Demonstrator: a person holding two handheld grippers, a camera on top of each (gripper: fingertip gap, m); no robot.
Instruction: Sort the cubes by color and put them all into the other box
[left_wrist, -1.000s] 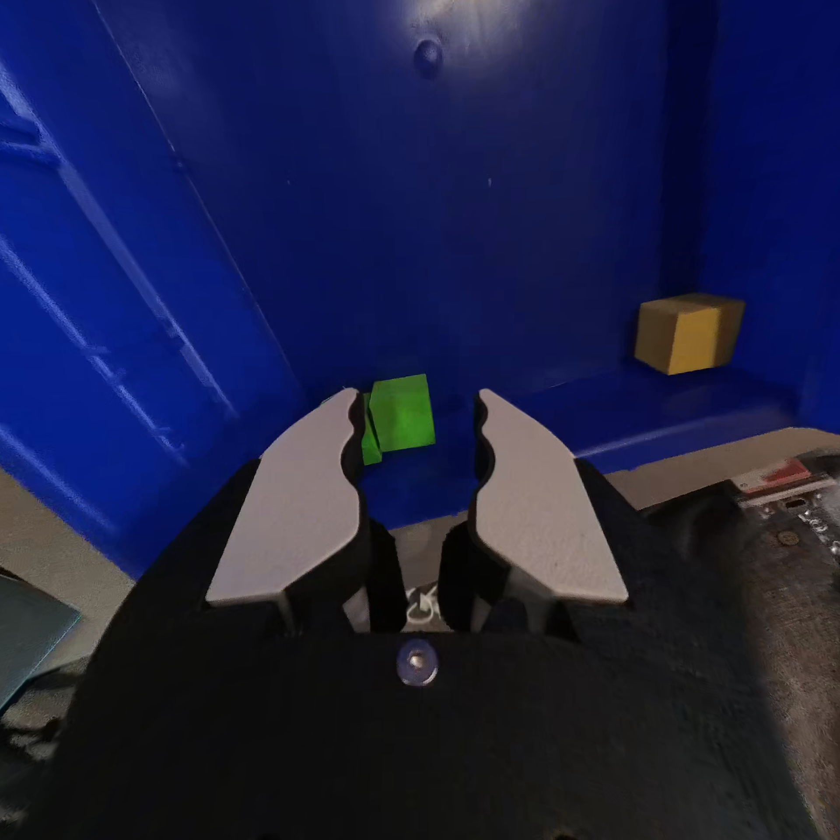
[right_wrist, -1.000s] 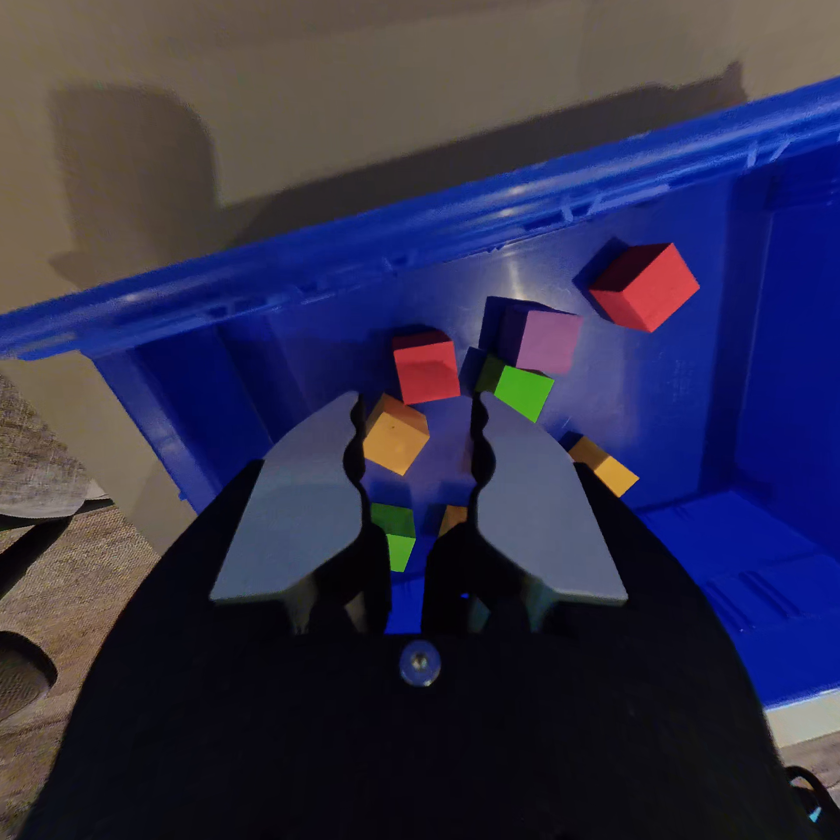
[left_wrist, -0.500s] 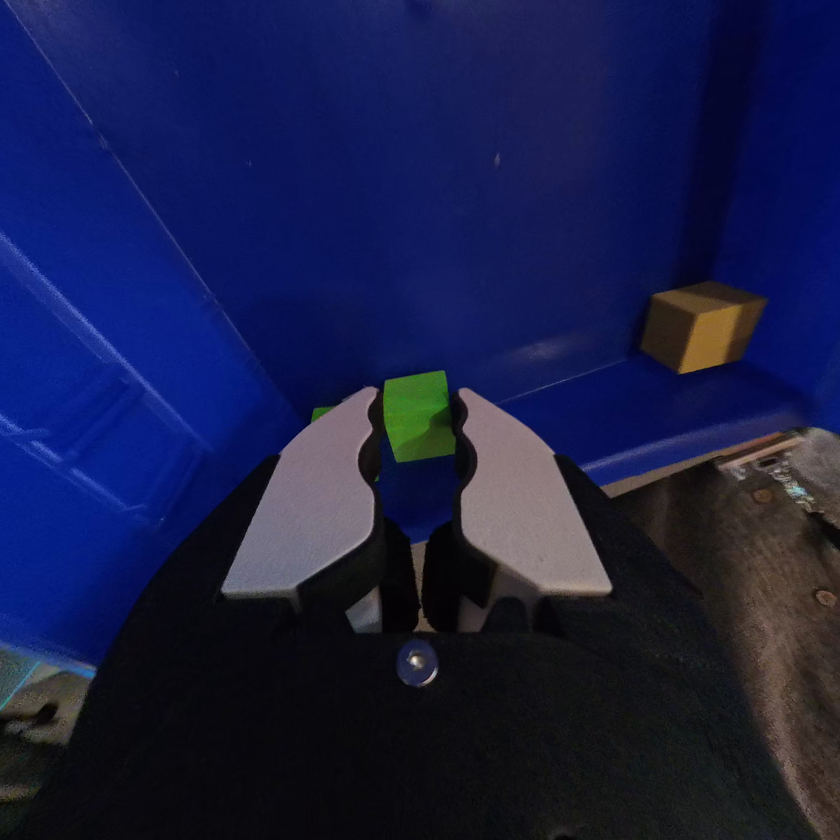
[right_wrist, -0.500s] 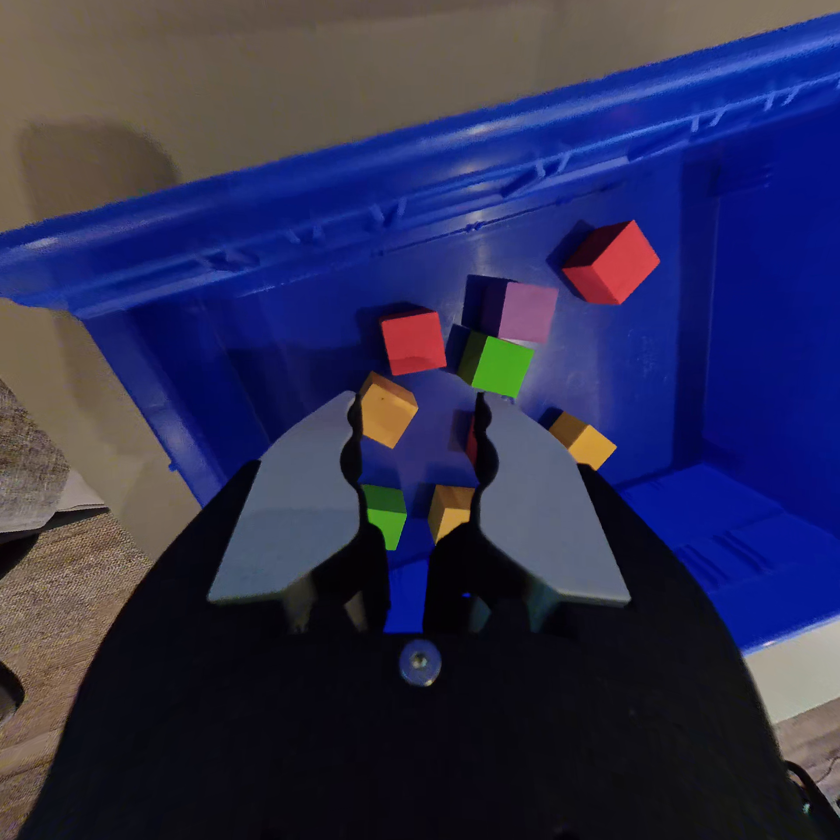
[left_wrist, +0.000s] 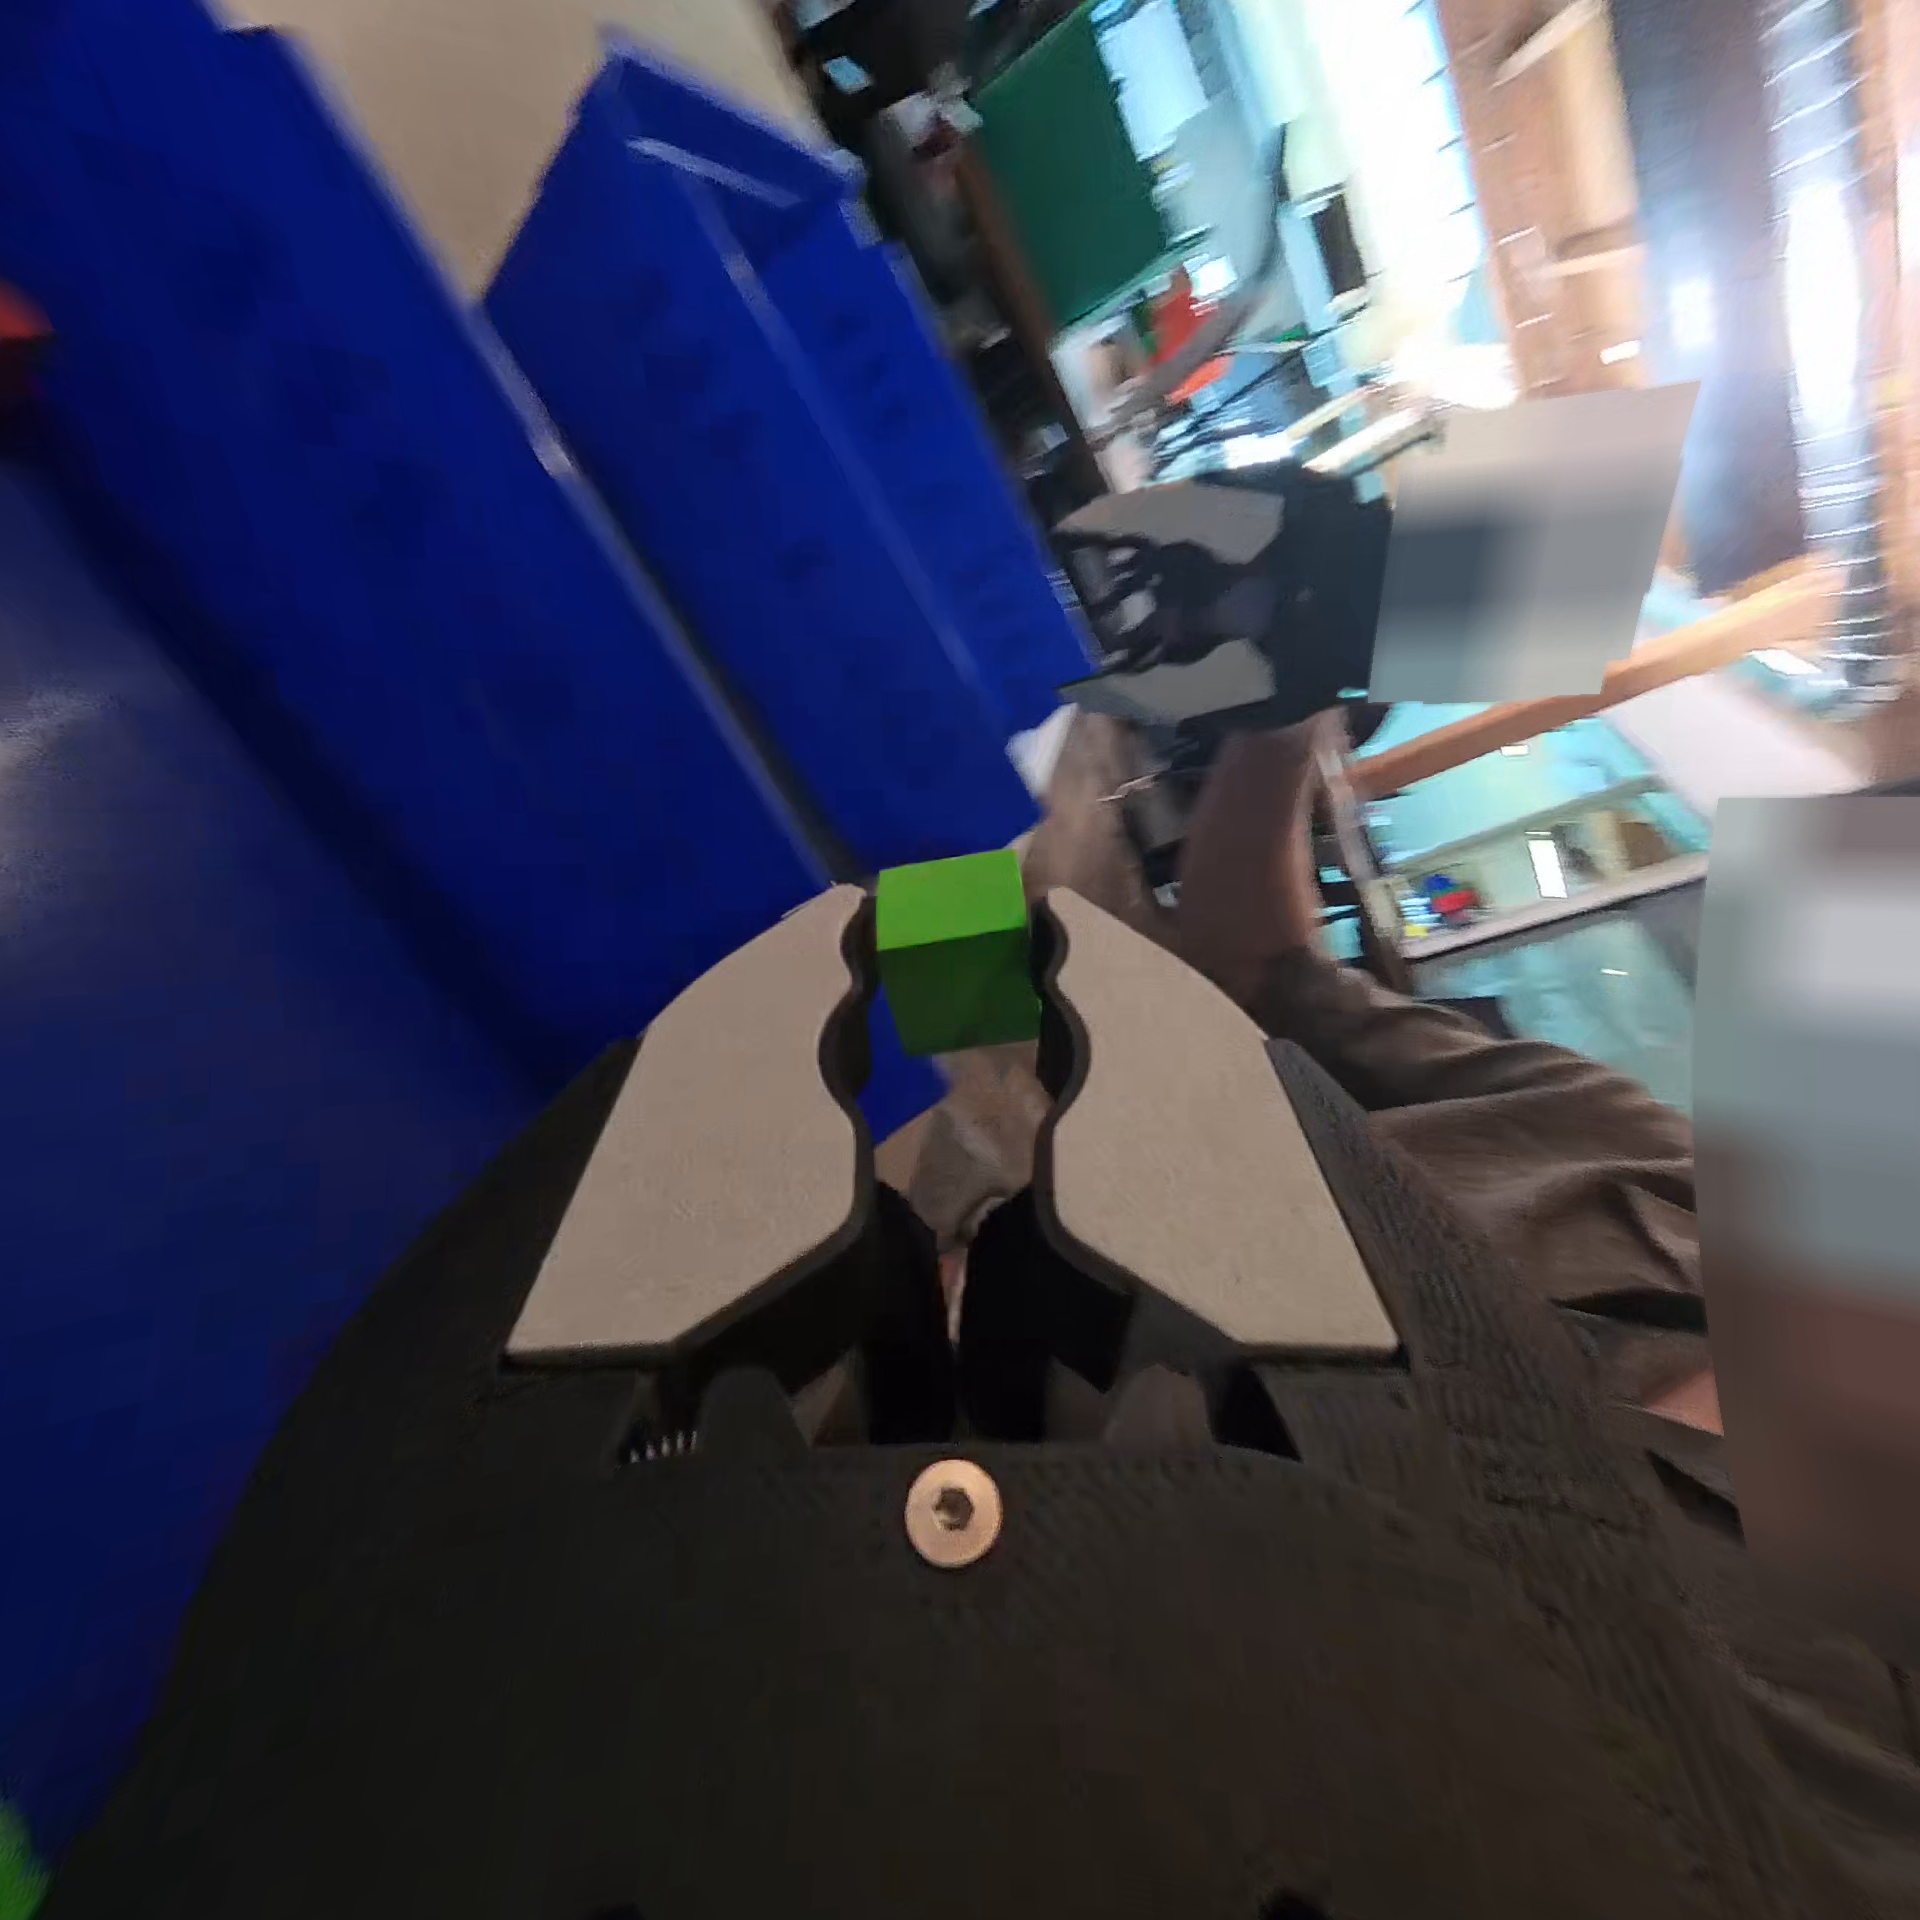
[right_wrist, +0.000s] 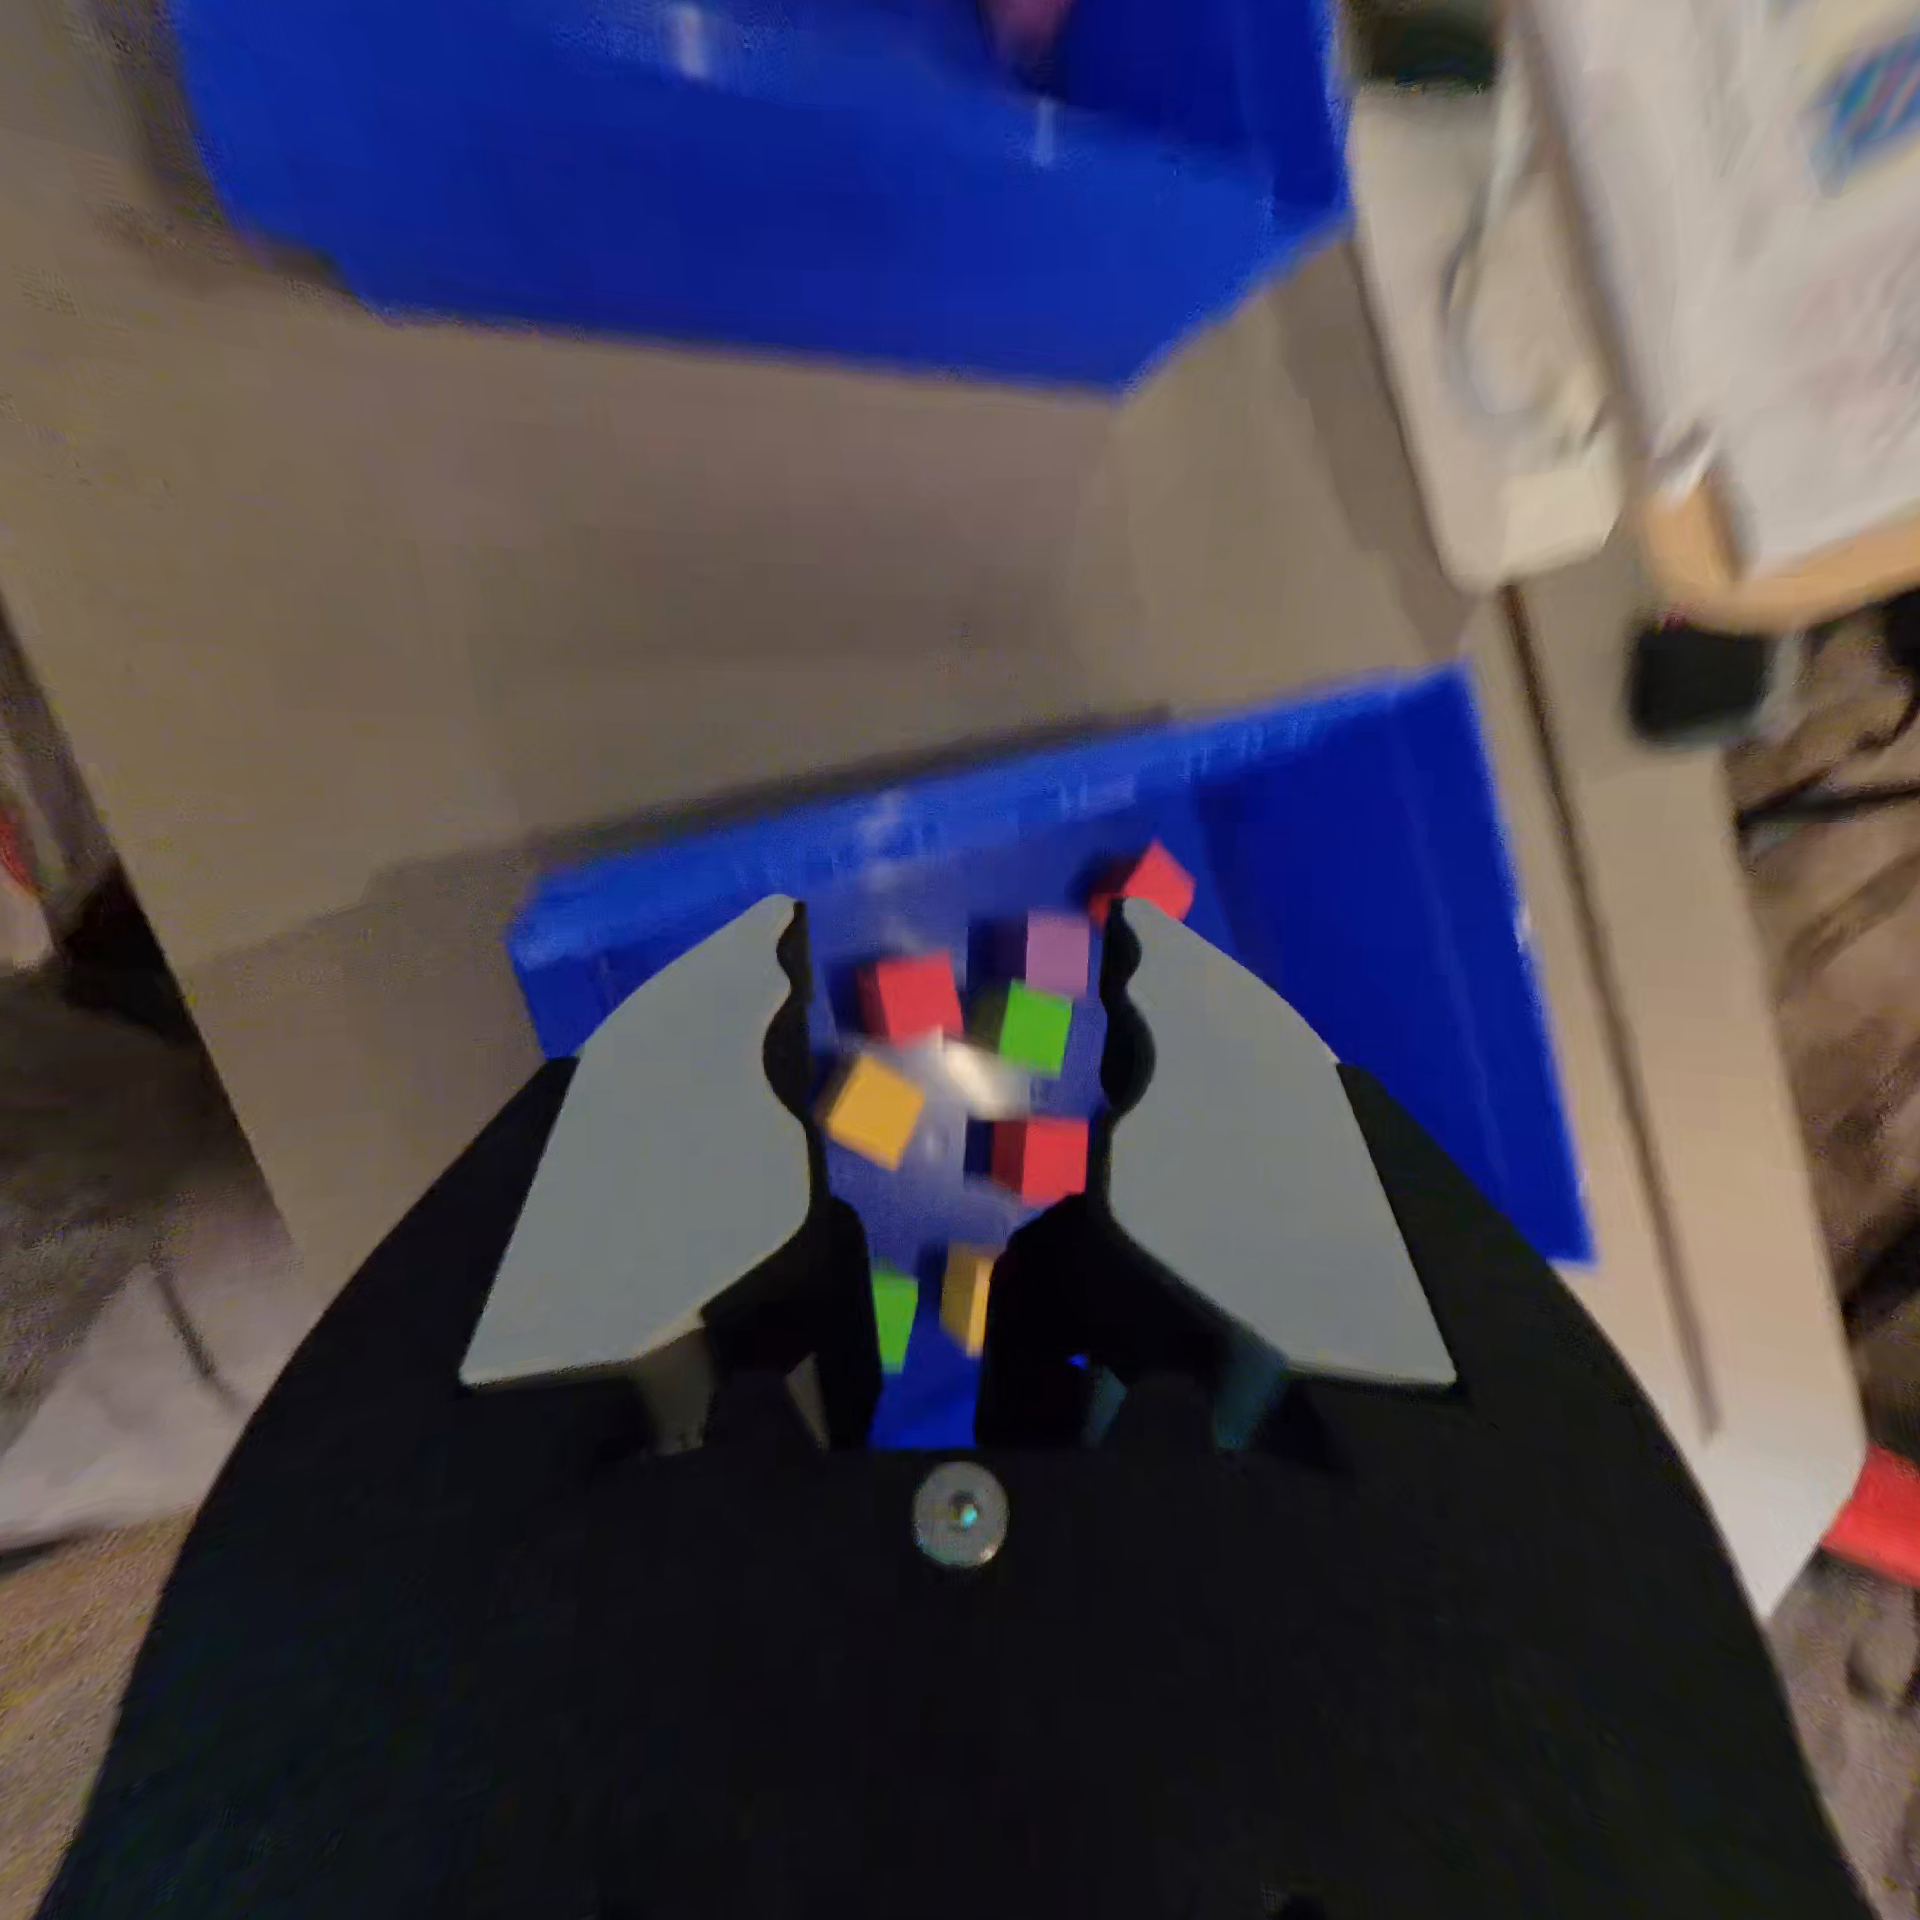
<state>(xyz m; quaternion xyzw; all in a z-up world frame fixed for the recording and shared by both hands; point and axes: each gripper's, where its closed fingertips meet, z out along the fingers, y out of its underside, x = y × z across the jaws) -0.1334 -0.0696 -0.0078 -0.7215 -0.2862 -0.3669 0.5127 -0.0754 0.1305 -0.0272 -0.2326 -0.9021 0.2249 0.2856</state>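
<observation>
My left gripper (left_wrist: 951, 940) is shut on a green cube (left_wrist: 954, 951), held in the air beside tall blue bins (left_wrist: 416, 540). My right gripper (right_wrist: 954, 940) is open and empty, well above a blue bin (right_wrist: 1351, 935) that holds several coloured cubes: red (right_wrist: 909, 995), green (right_wrist: 1032, 1023), purple (right_wrist: 1057, 949), orange (right_wrist: 875, 1110) and another red (right_wrist: 1039, 1156). The right gripper also shows farther off in the left wrist view (left_wrist: 1164, 603), jaws apart.
A second blue bin (right_wrist: 727, 177) stands beyond the first on a beige surface (right_wrist: 520, 582). A person's arm in a brown sleeve (left_wrist: 1455, 1122) lies right of the left gripper. Cluttered shelves and benches (left_wrist: 1507, 831) lie behind, blurred.
My left gripper has lifted the green cube out of the bin and swung right. My right gripper has pulled back from its bin and opened wider.
</observation>
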